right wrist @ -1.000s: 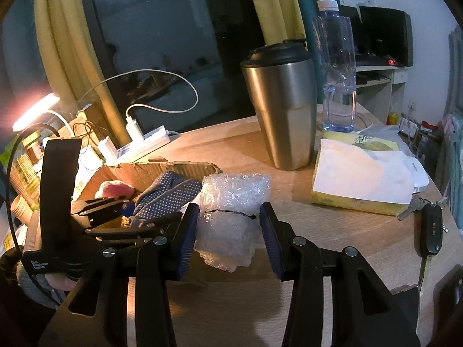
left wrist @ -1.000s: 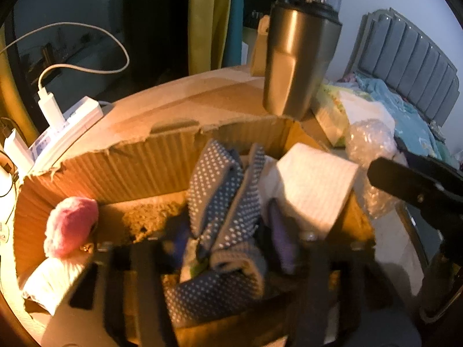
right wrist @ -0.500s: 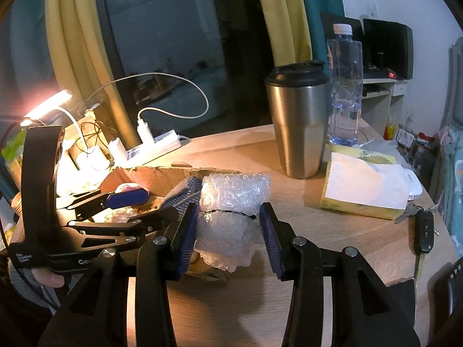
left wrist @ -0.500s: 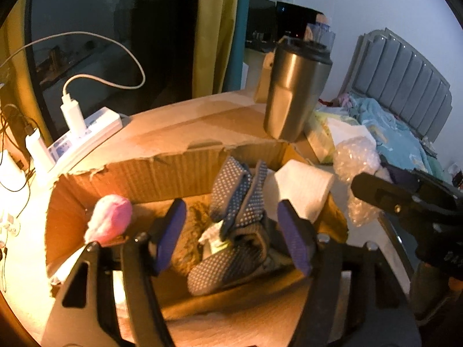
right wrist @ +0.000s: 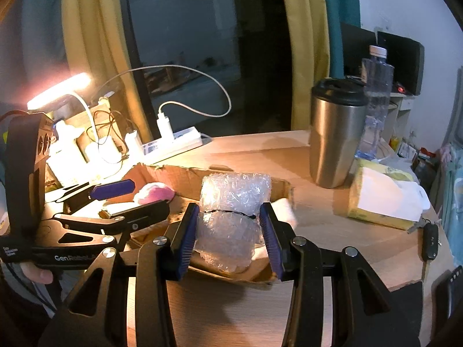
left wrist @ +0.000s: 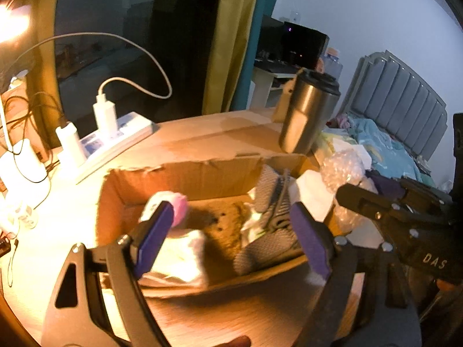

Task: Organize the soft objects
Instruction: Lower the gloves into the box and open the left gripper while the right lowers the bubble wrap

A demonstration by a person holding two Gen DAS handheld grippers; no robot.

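The right gripper (right wrist: pixel 228 231) is clamped on the bubble wrap bundle (right wrist: pixel 231 202) over the cardboard box (left wrist: pixel 185 173) on the counter (right wrist: pixel 332 225). The left gripper (left wrist: pixel 231 231) is opening with nothing between its pads, above the box, where a dotted cloth (left wrist: pixel 275 202) seems to lie.

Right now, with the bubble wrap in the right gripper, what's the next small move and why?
Probably carry the bubble wrap forward over the cardboard box and let go. The right gripper clamps it at the box's near edge, and the left gripper, jaws opening and empty, leaves space beside the dotted cloth.
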